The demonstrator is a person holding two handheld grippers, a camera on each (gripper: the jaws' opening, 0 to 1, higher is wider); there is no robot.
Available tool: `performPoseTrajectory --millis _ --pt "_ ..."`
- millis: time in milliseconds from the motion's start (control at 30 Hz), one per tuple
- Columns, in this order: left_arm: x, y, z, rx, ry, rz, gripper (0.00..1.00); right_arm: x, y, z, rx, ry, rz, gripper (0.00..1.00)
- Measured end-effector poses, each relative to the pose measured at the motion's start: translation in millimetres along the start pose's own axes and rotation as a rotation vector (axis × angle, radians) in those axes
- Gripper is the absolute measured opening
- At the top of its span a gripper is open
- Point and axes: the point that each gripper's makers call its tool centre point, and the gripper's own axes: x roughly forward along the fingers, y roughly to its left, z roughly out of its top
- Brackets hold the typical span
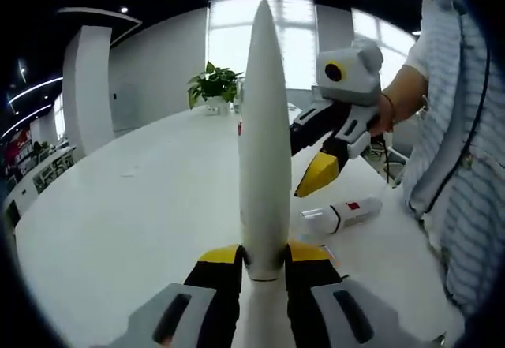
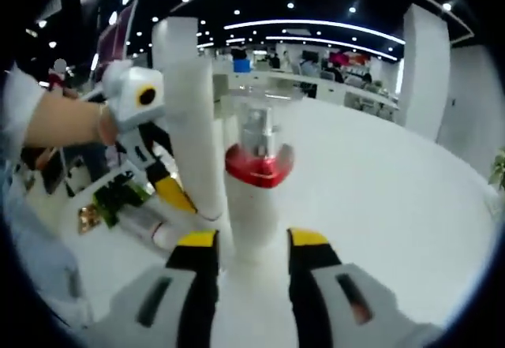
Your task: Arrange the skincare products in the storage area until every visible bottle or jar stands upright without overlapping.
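White tube [image 1: 264, 127]; white bottle [image 2: 254, 206] with red collar [image 2: 259, 164]; yellow-tipped black fingers [image 1: 225, 265]; white worktop [image 1: 134, 214]; blue-and-white striped sleeve [image 1: 458, 143].

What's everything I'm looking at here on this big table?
Tall tube: one, white, tapered, upright between the left tongs' jaws.
Pump bottle: one, white with red collar and clear cap, upright just ahead of the right tongs, beside the tall tube.
Lying bottle: one, white with red label, on its side on the table.
Potted plant: one, green, far edge of the table.
Table: one, white.
Left tongs: yellow and black tips, shut on the tall tube.
Right tongs: yellow and black tips, open around the pump bottle's base.
Person's hand: holding the right tongs, striped sleeve.
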Motion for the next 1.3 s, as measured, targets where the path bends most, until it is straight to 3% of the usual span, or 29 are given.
performPoseTrajectory --millis 200,300,467,900,1133,1200,1233,1300 --pt "4.9 2.8 -0.3 0.009 0.013 -0.012 0.21 5.1 -7.8 1.6 -0.06 0.024 0.065 0.28" --pt "6.2 3.4 -1.3 0.008 0.014 -0.015 0.21 6.1 -5.2 1.7 -0.086 0.029 0.139 0.28" --pt "7.9 3.6 -1.7 0.004 0.016 -0.017 0.21 7.6 -4.3 2.2 -0.099 0.04 0.176 0.28" --pt "10.5 5.1 -2.3 -0.003 0.017 -0.008 0.21 9.2 -1.4 2.7 -0.053 0.01 0.082 0.28" --pt "10.3 5.3 -2.7 -0.016 0.019 0.0 0.21 9.0 -1.6 3.2 -0.052 0.01 0.078 0.28" --pt "10.1 5.3 -3.4 -0.041 0.024 0.008 0.22 8.3 -1.6 3.0 -0.052 0.011 0.075 0.28" --pt "9.5 3.5 -5.5 -0.099 0.04 0.006 0.22 7.7 -1.6 2.9 -0.049 0.012 0.074 0.27" --pt "8.9 5.0 -5.8 -0.107 0.039 0.008 0.26 6.2 -1.5 2.2 -0.043 0.014 0.074 0.27"
